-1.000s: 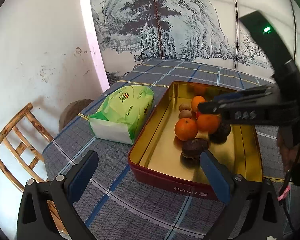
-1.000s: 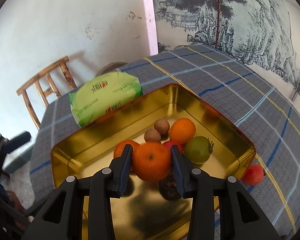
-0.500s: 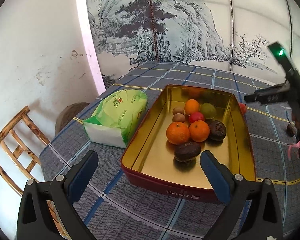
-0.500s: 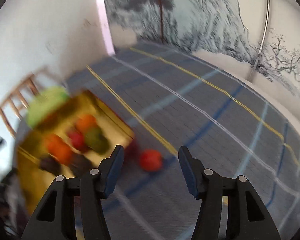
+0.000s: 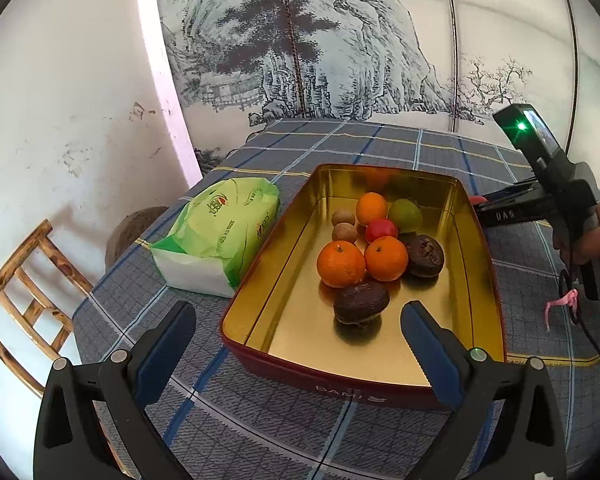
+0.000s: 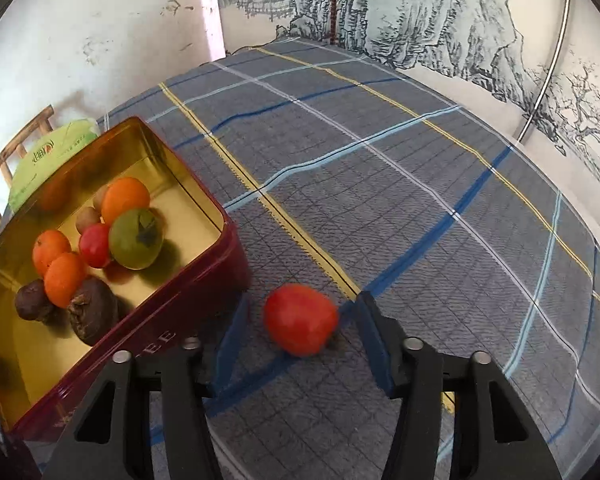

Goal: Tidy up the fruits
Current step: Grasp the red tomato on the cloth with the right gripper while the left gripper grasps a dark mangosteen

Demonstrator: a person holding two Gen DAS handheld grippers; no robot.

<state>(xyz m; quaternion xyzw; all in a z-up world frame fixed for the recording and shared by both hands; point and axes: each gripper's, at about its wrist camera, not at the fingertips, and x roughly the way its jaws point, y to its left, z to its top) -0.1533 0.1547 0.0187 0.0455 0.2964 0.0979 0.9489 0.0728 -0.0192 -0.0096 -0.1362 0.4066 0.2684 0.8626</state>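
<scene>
Most fruits already lie in the tin (image 6: pixel 204 280); one red fruit (image 6: pixel 300 319) waits between my closing right claw (image 6: pixel 298 334), not yet pinched.

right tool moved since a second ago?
Yes. The right tool left the tin and now straddles the red fruit on the cloth beside it, closing.

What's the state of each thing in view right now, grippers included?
Red tin: open, no lid, holds fruit.
Red fruit: on the cloth outside the tin, between the right fingers, not gripped.
Right gripper: jaws closing around the red fruit, pads not touching.
Left gripper: open, empty, near the tin.
Green tissue pack: lying beside the tin.
</scene>
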